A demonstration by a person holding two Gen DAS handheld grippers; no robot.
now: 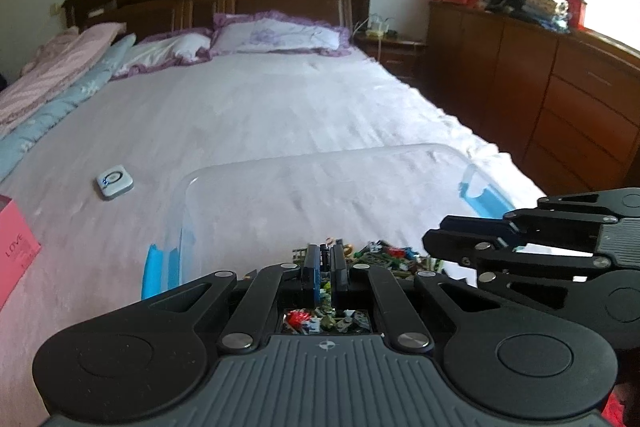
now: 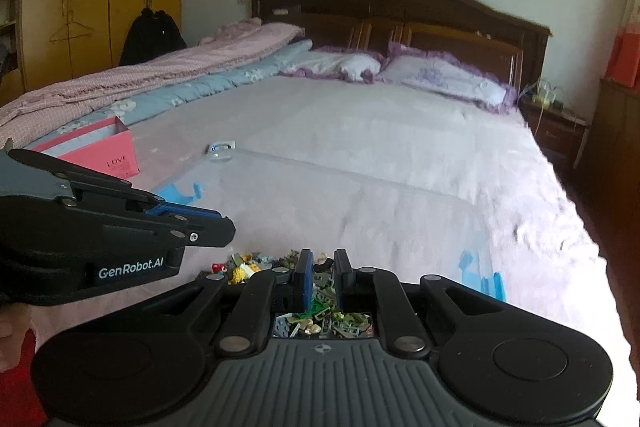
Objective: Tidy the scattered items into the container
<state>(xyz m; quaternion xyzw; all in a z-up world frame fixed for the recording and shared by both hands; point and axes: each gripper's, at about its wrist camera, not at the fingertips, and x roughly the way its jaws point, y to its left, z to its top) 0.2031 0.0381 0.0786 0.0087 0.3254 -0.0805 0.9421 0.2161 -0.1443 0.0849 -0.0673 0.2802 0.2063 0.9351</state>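
A clear plastic container (image 1: 320, 163) with blue clip handles lies on the bed, also in the right wrist view (image 2: 360, 183). A heap of small coloured toy bricks (image 1: 384, 253) lies in its near end, also seen from the right (image 2: 248, 265). My left gripper (image 1: 325, 255) hovers over the heap, jaws almost closed with a narrow gap, nothing clearly held. My right gripper (image 2: 322, 263) is beside it, jaws narrowly apart over the bricks, nothing clearly gripped. Each gripper shows in the other's view: the right one (image 1: 440, 239) and the left one (image 2: 224, 227).
A small white square device (image 1: 115, 181) lies on the bedsheet left of the container. A pink open box (image 2: 100, 151) marked LOVE stands further left. Pillows (image 1: 276, 35) and folded quilts (image 2: 140, 83) lie at the head and left side. A wooden dresser (image 1: 560, 87) stands right.
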